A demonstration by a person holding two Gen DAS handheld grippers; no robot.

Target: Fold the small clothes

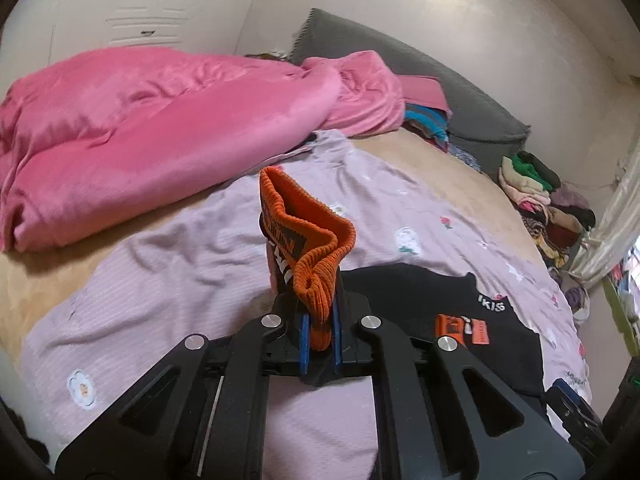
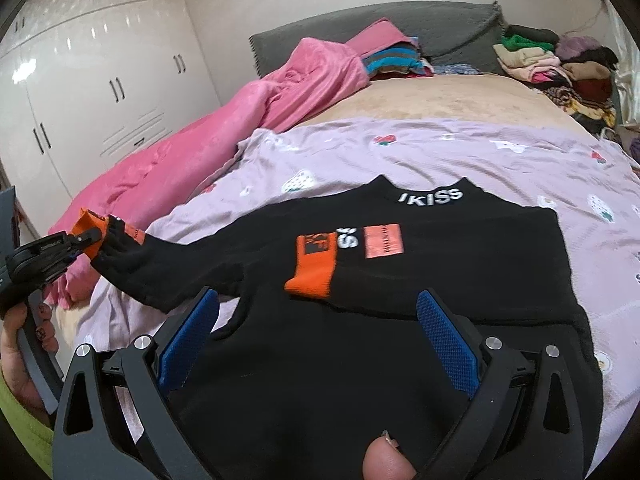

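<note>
The black sweater lies flat on the lilac sheet of the bed, its collar (with white letters) toward the grey headboard; one orange cuff is folded across its chest. The left gripper is pressed together on the other orange cuff, lifting that sleeve off the sheet; the right gripper hangs spread wide over the lower part of the sweater, with nothing between its blue pads.

Each hand-held gripper had a black frame with round silver screws and blue textured fingers — the left hand wore dark patterned nail polish and a yellow-green sleeve.
</note>
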